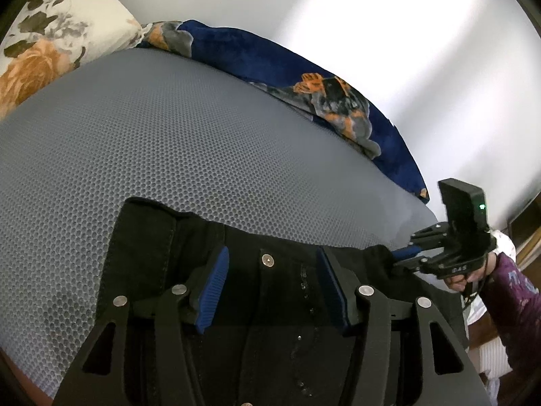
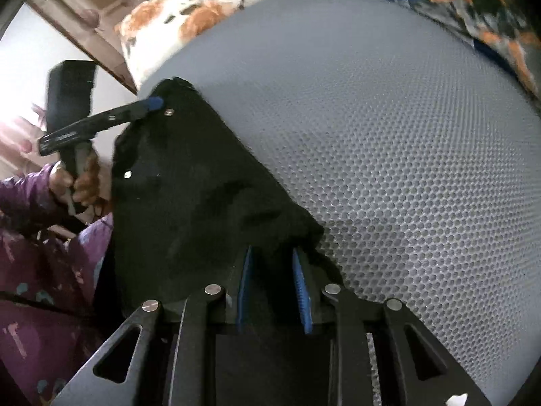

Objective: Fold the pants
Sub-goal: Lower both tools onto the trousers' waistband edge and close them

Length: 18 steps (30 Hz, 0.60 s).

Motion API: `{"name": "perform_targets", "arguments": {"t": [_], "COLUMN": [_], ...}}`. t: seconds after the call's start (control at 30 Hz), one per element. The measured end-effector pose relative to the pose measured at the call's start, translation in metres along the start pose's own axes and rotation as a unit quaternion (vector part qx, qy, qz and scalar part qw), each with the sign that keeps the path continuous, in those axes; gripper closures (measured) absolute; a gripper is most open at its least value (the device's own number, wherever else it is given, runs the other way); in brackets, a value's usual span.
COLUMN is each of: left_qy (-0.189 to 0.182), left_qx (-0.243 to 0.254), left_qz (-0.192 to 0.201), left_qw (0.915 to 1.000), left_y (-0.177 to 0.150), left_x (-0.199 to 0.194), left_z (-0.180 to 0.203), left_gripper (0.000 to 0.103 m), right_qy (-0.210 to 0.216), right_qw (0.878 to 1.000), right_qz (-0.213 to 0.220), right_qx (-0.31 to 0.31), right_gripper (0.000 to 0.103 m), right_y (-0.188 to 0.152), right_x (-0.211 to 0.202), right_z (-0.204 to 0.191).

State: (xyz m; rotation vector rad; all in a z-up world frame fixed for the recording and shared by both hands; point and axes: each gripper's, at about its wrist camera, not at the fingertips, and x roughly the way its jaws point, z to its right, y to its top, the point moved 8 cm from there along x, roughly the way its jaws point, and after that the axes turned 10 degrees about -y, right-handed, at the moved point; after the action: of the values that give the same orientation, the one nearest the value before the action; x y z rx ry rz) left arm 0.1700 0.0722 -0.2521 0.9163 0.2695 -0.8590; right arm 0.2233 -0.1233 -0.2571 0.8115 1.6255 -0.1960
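Note:
Black pants [image 1: 270, 291] lie at the near edge of a grey mesh mattress [image 1: 169, 142], waistband with a metal button [image 1: 267, 260] facing up. My left gripper [image 1: 272, 264] is open, its blue pads on either side of the button, above the waistband. My right gripper [image 2: 272, 264] has its blue pads partly closed around a bunched corner of the pants [image 2: 203, 186]. In the left wrist view the right gripper [image 1: 402, 258] grips the waistband's right end. In the right wrist view the left gripper [image 2: 154, 103] sits at the far waistband corner.
A floral white pillow [image 1: 50, 34] lies at the far left of the mattress. A dark blue floral blanket [image 1: 304, 77] runs along the back edge by the white wall [image 1: 405, 50]. The person's purple sleeve [image 2: 40, 253] is at the left.

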Motion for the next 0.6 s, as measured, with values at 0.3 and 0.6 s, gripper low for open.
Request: {"name": "perform_targets", "arguments": {"t": [0.3, 0.6], "left_qy": [-0.007, -0.024], "left_qx": [-0.012, -0.037], "left_qz": [-0.005, 0.0], "left_qw": [0.9999, 0.999], "left_y": [-0.002, -0.001], "left_x": [0.001, -0.001], "left_z": [-0.008, -0.014], "left_gripper": [0.045, 0.045], "right_qy": [0.047, 0.055], "right_qw": [0.986, 0.944], "right_qz": [0.077, 0.167], "right_qx": [0.139, 0.278], "right_gripper": [0.09, 0.098], "right_y": [0.002, -0.009], "right_x": [-0.001, -0.011], "right_z": [0.025, 0.057]}}
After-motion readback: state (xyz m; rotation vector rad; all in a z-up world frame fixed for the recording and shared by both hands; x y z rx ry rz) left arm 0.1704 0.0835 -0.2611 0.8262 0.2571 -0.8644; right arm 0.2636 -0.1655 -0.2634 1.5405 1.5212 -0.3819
